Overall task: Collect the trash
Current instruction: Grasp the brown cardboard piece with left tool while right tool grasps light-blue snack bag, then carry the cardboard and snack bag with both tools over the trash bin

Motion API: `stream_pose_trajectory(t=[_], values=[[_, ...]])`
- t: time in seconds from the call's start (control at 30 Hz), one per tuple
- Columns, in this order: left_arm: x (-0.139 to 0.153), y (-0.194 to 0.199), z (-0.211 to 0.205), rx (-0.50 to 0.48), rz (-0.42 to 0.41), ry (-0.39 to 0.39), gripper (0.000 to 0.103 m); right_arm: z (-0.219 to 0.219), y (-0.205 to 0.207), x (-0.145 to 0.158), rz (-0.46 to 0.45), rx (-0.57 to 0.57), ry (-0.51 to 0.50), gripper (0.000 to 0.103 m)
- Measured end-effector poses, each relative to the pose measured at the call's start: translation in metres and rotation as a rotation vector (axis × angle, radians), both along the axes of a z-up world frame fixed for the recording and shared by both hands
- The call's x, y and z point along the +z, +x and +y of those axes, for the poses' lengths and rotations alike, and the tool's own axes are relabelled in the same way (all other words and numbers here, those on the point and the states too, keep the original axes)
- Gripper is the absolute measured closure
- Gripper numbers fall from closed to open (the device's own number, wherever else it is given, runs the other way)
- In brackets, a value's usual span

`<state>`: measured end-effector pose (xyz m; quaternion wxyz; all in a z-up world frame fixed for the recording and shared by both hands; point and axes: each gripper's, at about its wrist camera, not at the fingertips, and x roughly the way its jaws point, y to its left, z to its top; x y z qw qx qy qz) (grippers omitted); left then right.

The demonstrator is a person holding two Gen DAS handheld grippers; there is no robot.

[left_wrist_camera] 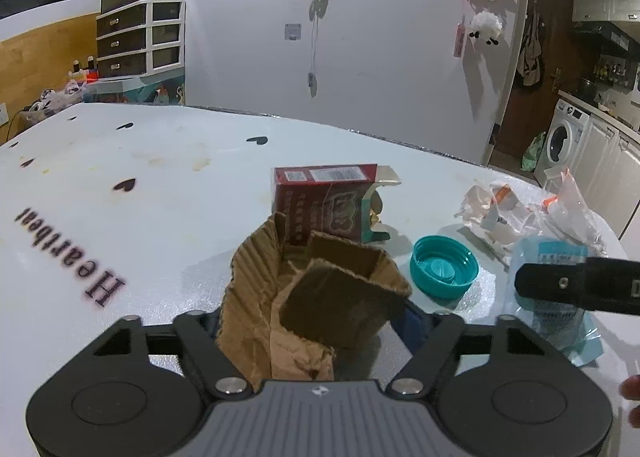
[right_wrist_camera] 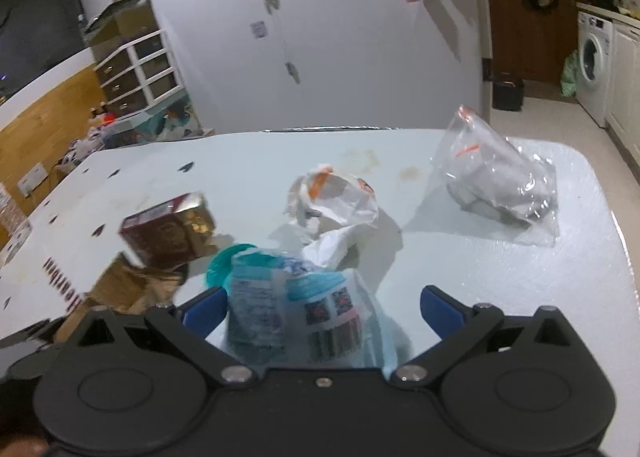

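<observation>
On the white table [left_wrist_camera: 160, 177], left gripper [left_wrist_camera: 316, 321] seemingly pinches cardboard [left_wrist_camera: 304, 297]; right gripper [right_wrist_camera: 320, 309] spread.

The left gripper [left_wrist_camera: 316, 321] has a black body with two round caps at its rear corners, a ribbed grey plate with a small white mark between them, and black link arms pinned by silver screws. A blue pad [left_wrist_camera: 416, 327] shows on its right side. The right gripper [right_wrist_camera: 320, 309] has the same build but an all-black middle with one small screw, and blue pads [right_wrist_camera: 438, 307] on both fingers. Seen from the left, one of its fingers is a black bar with a screw and, perhaps, a white letter.
</observation>
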<state>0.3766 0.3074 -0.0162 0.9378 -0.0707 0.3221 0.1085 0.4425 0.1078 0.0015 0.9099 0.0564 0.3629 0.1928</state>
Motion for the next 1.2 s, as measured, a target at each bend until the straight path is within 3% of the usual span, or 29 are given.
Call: stream_pose_trajectory(t=[0.27,0.4,0.6,1.2], values=[[0.006,-0.008,-0.001,-0.023,-0.031,-0.018,0.041,0.001,0.005,-0.014,0.024,0.021,0.018,0.001],[0.013,-0.015,-0.003,-0.026,-0.064,-0.020,0.042,0.004,-0.004,-0.014,-0.021,0.085,-0.034,0.024],[0.016,-0.022,-0.011,-0.032,-0.068,0.004,0.043,-0.005,-0.019,-0.011,-0.067,0.128,-0.048,0.040],[0.021,-0.050,-0.063,-0.057,-0.094,0.049,0.043,-0.075,-0.065,0.011,-0.201,0.075,-0.045,0.045]])
